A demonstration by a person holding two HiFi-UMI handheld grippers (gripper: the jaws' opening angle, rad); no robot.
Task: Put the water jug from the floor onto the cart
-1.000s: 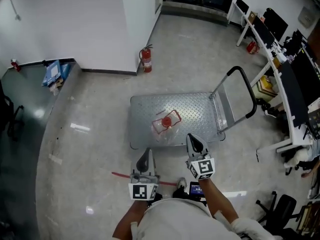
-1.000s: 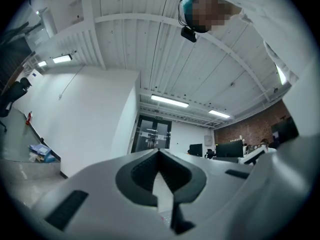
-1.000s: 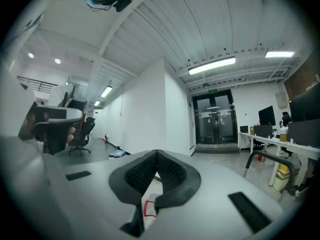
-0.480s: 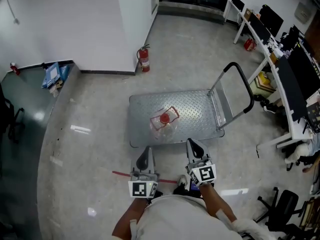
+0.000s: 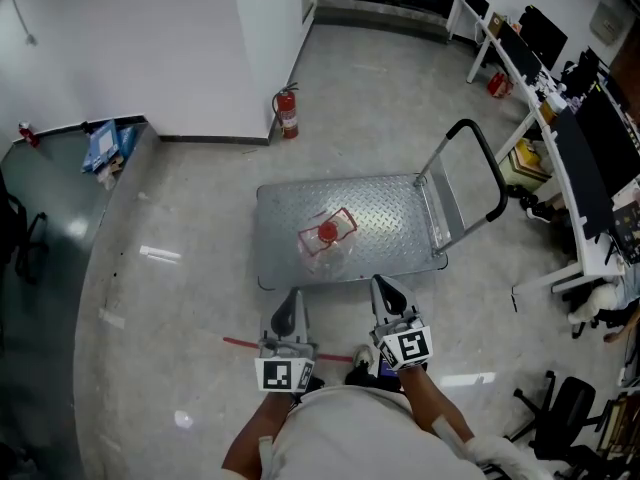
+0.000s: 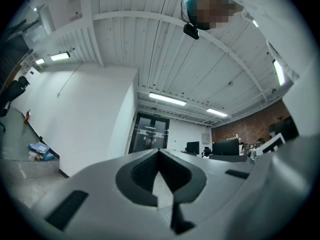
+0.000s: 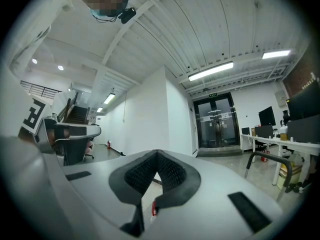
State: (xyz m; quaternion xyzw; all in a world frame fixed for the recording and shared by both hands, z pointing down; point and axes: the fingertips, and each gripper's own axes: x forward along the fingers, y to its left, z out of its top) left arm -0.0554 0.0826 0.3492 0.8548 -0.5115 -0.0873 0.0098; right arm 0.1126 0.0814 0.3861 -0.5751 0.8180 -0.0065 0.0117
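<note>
The clear water jug with a red cap stands upright on the metal cart, near the middle of its deck. Both grippers hang in front of the person, this side of the cart's near edge and apart from the jug. My left gripper is shut and holds nothing; in the left gripper view its tips meet. My right gripper is shut and holds nothing too, its tips touching in the right gripper view. A sliver of the jug's red cap shows through the gap below the right jaws.
The cart's black push handle rises at its right end. A red fire extinguisher stands by the white wall corner. Desks with monitors line the right side, a black chair at lower right. A red tape line marks the floor.
My right gripper has drawn back toward the person, away from the jug on the cart. The left gripper has stayed put. The head view has shifted slightly.
</note>
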